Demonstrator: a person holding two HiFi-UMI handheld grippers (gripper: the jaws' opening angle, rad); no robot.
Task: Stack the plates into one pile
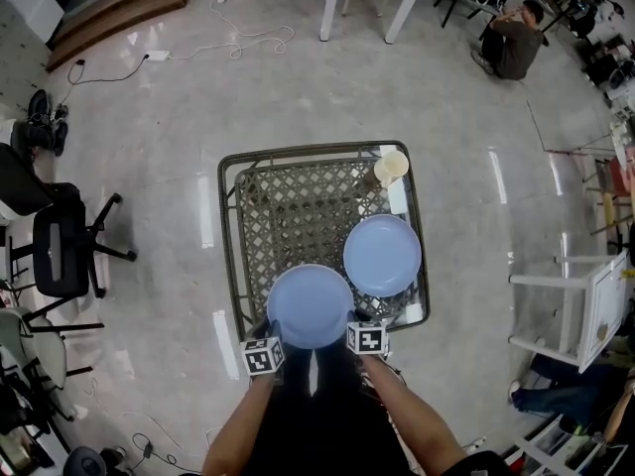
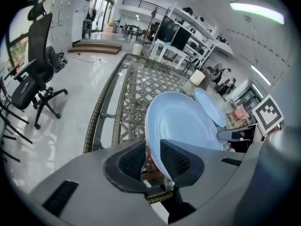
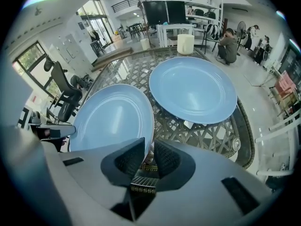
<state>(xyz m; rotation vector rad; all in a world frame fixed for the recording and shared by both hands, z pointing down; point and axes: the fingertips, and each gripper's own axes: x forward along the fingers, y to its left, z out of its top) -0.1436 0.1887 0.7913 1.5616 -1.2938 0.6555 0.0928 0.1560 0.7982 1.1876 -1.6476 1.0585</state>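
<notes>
Head view: near plate [image 1: 310, 305] at front edge of surface [image 1: 298, 150], just beside far plate [image 1: 382, 254]; bare lattice left and behind.

Left gripper view: left gripper [image 2: 153, 161] jaws part-open, near plate's rim between them, unclamped.

Right gripper view: right gripper [image 3: 149, 159] jaws narrowly apart, same plate's rim between them, unclamped.

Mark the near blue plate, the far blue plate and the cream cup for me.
near blue plate [image 1: 310, 305]: head view, centre of its face.
far blue plate [image 1: 382, 254]: head view, centre of its face.
cream cup [image 1: 392, 167]: head view, middle of the cup.
</notes>
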